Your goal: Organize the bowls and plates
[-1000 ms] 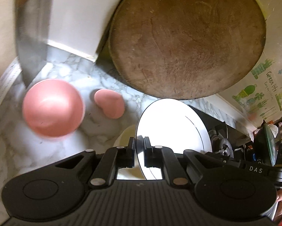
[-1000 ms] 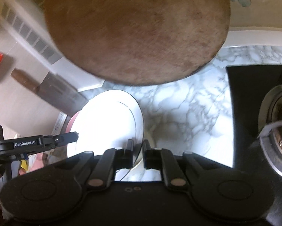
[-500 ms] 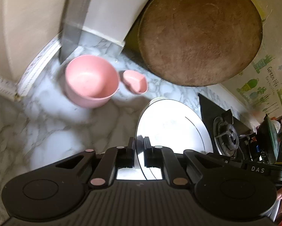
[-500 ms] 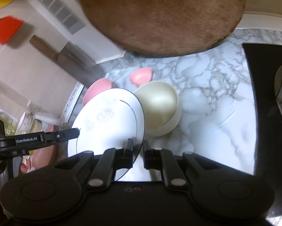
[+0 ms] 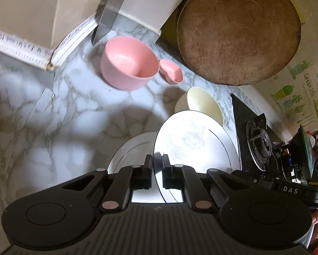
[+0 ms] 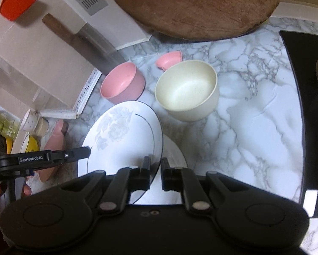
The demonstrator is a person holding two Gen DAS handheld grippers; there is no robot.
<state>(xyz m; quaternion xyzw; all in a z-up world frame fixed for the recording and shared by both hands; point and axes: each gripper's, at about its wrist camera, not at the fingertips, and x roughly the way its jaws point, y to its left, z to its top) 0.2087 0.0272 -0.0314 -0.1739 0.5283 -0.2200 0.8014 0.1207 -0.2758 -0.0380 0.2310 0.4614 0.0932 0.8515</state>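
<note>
Both grippers hold one white floral plate by opposite rims, above the marble counter. My left gripper is shut on its near rim. My right gripper is shut on the plate at its right rim. A second white plate lies on the counter just below; it also shows in the right wrist view. Beyond stand a cream bowl, a pink bowl and a small pink heart-shaped dish.
A round wooden chopping board leans at the back. A cleaver hangs on the left wall. A black gas hob is at the right. A pink plate and cups stand at the far left.
Both grippers have pulled back and up with the white plate. The bowls and the second plate on the counter have come into view.
</note>
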